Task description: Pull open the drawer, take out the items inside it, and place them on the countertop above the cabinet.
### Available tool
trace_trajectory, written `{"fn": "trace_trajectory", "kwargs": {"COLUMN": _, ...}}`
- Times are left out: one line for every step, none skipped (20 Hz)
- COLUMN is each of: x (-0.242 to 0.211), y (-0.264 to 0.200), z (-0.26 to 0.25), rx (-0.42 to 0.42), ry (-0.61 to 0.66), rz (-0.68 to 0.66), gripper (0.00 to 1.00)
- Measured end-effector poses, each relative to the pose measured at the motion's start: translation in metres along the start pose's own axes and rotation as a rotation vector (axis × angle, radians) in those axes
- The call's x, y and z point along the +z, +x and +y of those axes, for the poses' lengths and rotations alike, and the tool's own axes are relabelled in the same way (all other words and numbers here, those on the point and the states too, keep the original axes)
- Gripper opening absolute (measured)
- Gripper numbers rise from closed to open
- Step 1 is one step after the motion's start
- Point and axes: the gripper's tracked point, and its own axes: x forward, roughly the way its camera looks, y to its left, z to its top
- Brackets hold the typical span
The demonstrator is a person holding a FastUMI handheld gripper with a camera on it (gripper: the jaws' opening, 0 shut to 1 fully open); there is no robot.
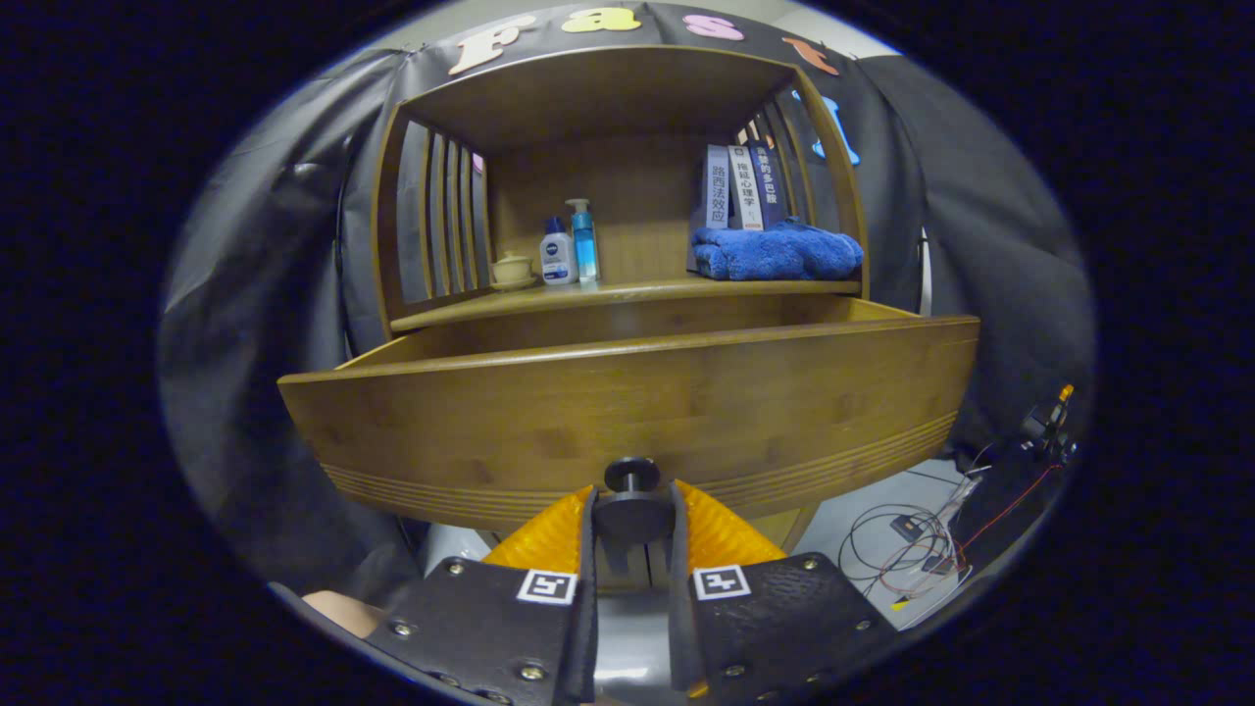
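The wooden drawer (627,412) stands pulled out from the cabinet toward me, its broad front panel facing the camera. Its dark round knob (632,500) sits low on the front, and my gripper (632,515) is shut on that knob, one finger pressing each side. The drawer's inside is hidden behind the front panel, so I cannot see any items in it. Above the drawer runs the countertop (627,294) of the cabinet.
On the countertop stand a small lidded cup (513,269), a white bottle (557,252) and a blue pump bottle (583,241) at the left. A folded blue towel (777,251) and upright books (740,186) sit at the right. Cables (912,549) lie on the floor to the right.
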Motion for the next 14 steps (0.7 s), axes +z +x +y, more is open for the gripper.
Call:
{"fn": "trace_trajectory", "kwargs": {"x": -0.006, "y": -0.006, "z": -0.001, "rx": 0.002, "ry": -0.001, "rz": 0.010, "gripper": 0.29}}
{"fn": "trace_trajectory", "kwargs": {"x": -0.004, "y": -0.009, "z": -0.001, "rx": 0.005, "ry": 0.003, "rz": -0.004, "gripper": 0.29}}
{"fn": "trace_trajectory", "kwargs": {"x": -0.008, "y": -0.010, "z": -0.002, "rx": 0.008, "ry": 0.001, "rz": 0.013, "gripper": 0.29}}
{"fn": "trace_trajectory", "kwargs": {"x": -0.006, "y": -0.011, "z": -0.002, "rx": 0.015, "ry": 0.002, "rz": 0.023, "gripper": 0.29}}
{"fn": "trace_trajectory", "kwargs": {"x": -0.008, "y": -0.012, "z": -0.001, "rx": 0.023, "ry": 0.012, "rz": 0.047, "gripper": 0.29}}
{"fn": "trace_trajectory", "kwargs": {"x": -0.006, "y": -0.017, "z": -0.001, "rx": 0.039, "ry": 0.032, "rz": 0.050, "gripper": 0.34}}
{"fn": "trace_trajectory", "kwargs": {"x": 0.004, "y": -0.023, "z": 0.000, "rx": 0.048, "ry": 0.050, "rz": 0.028, "gripper": 0.39}}
{"fn": "trace_trajectory", "kwargs": {"x": 0.011, "y": -0.031, "z": -0.004, "rx": 0.043, "ry": 0.049, "rz": 0.014, "gripper": 0.46}}
{"fn": "trace_trajectory", "kwargs": {"x": 0.023, "y": -0.040, "z": -0.006, "rx": 0.039, "ry": 0.043, "rz": 0.002, "gripper": 0.46}}
{"fn": "trace_trajectory", "kwargs": {"x": 0.035, "y": -0.049, "z": -0.006, "rx": 0.046, "ry": 0.040, "rz": -0.010, "gripper": 0.46}}
{"fn": "trace_trajectory", "kwargs": {"x": 0.050, "y": -0.054, "z": -0.005, "rx": 0.055, "ry": 0.038, "rz": -0.023, "gripper": 0.46}}
{"fn": "trace_trajectory", "kwargs": {"x": 0.066, "y": -0.057, "z": -0.005, "rx": 0.060, "ry": 0.035, "rz": -0.038, "gripper": 0.46}}
{"fn": "trace_trajectory", "kwargs": {"x": 0.082, "y": -0.056, "z": -0.004, "rx": 0.066, "ry": 0.034, "rz": -0.045, "gripper": 0.46}}
{"fn": "trace_trajectory", "kwargs": {"x": 0.095, "y": -0.053, "z": -0.003, "rx": 0.069, "ry": 0.034, "rz": -0.037, "gripper": 0.46}}
